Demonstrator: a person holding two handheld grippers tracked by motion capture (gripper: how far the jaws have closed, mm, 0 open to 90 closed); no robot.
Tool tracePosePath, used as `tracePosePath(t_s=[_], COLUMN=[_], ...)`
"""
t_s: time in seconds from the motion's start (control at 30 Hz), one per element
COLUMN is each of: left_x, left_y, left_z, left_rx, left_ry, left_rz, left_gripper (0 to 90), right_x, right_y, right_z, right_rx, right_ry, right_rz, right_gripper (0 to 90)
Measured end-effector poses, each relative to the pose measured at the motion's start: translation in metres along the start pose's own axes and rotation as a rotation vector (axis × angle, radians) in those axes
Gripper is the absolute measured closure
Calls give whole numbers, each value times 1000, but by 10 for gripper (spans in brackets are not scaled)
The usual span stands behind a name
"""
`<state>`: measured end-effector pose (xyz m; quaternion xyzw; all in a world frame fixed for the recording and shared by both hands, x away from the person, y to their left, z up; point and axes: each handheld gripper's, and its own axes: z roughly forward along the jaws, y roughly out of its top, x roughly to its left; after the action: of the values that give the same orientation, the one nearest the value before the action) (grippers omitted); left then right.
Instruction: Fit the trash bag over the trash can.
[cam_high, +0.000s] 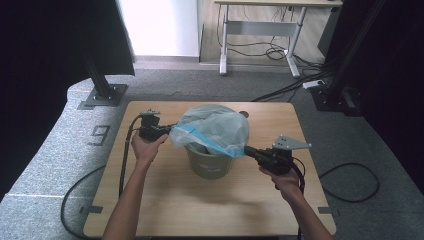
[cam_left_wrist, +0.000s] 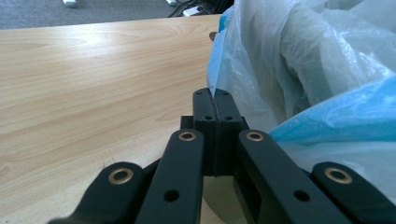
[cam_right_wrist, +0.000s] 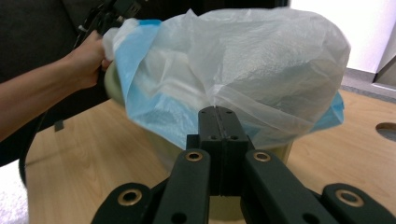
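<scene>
A thin plastic bag (cam_high: 212, 127) drapes over the green bin (cam_high: 210, 162) at the surface's (cam_high: 150, 200) centre. Left gripper (cam_high: 167, 131) pinches its rim at nine o'clock, right gripper (cam_high: 248, 150) at four. The film looks light, limp and tearable; hold the hem.

I work at a light wooden table (cam_high: 165, 200) with rounded corners that fills the lower middle of the high view, standing on grey speckled carpet. A green bin (cam_high: 211, 161) stands directly on the table at the centre of the frame. A small round hole (cam_high: 244, 114) sits in the tabletop just behind the bin.
</scene>
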<state>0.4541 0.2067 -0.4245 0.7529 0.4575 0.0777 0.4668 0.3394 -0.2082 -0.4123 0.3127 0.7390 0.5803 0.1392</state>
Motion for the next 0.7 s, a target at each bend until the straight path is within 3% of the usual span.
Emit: tracePosePath(t_s=[0.27, 0.7], left_x=[0, 2], left_y=[-8, -17], left_z=[-7, -5], left_rx=[-7, 19], left_ry=[-6, -2], left_rz=[6, 13], left_gripper=[899, 899], right_x=[9, 11], right_y=[-18, -57], right_z=[-3, 22], right_rx=[14, 118], right_ry=[56, 108], right_rz=[-34, -41], right_gripper=[890, 890])
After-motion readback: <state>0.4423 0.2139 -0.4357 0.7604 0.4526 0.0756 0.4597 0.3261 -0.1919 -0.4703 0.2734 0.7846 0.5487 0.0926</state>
